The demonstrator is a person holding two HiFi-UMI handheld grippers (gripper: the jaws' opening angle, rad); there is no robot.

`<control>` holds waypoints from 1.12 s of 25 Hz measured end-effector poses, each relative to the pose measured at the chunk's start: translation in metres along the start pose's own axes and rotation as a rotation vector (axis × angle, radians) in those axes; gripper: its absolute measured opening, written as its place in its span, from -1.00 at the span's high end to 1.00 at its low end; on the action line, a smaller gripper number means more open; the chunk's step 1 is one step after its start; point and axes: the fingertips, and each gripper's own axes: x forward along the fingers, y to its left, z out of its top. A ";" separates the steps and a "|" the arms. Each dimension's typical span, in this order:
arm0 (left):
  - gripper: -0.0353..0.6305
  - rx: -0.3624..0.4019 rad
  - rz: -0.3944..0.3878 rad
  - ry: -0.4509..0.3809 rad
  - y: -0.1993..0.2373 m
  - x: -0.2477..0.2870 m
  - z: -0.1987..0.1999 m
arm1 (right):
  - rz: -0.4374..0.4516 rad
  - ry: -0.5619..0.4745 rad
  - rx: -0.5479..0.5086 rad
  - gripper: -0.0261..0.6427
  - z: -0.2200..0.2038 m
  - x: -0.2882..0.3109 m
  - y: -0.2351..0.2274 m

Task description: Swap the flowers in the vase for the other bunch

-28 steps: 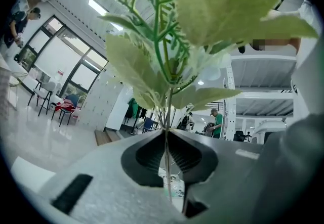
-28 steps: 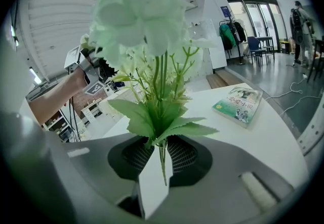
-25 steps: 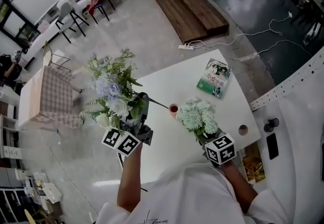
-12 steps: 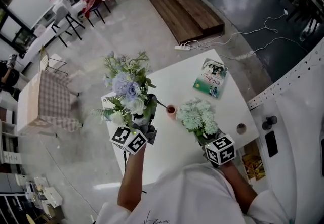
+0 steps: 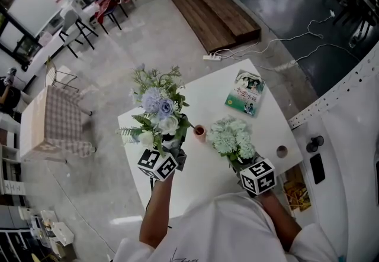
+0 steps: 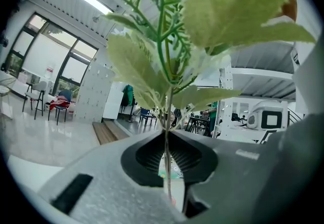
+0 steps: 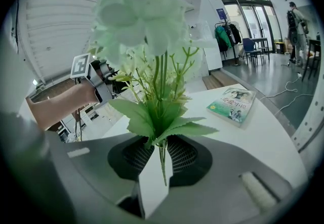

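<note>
Blue bunch (image 5: 159, 110) tight in narrow jaws of left gripper (image 6: 166, 163), green bunch (image 5: 232, 136) likewise in right gripper (image 7: 162, 161)

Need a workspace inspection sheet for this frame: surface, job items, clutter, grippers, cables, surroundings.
Surface: white table, carrying the vase and the clutter.
Job's things: blue-and-white bunch held upright left of the small vase; pale green bunch held upright right of it; what the vase holds cannot be told.
Clutter: book lying flat toward the far right corner; round fitting near the right edge.
Grippers: left gripper shut on the blue-and-white bunch's stem; right gripper shut on the pale green bunch's stems.
Cables: white cables and power strip on the floor beyond the table.
Surroundings: wooden platform, chairs.
</note>
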 end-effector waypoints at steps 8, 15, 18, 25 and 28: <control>0.82 -0.003 0.010 0.025 0.002 0.004 -0.013 | -0.010 -0.002 0.011 0.67 0.001 -0.001 -0.003; 0.82 -0.009 -0.002 0.034 0.003 0.005 -0.018 | -0.009 -0.001 0.018 0.67 0.001 -0.002 -0.002; 0.82 -0.008 0.002 0.040 0.004 0.007 -0.019 | -0.008 -0.002 0.016 0.67 0.002 -0.001 -0.002; 0.82 -0.008 0.006 0.061 0.009 0.008 -0.025 | -0.010 0.001 0.019 0.67 0.004 0.002 -0.001; 0.82 -0.012 0.008 0.069 0.010 0.009 -0.028 | -0.011 0.004 0.022 0.67 0.003 0.003 -0.002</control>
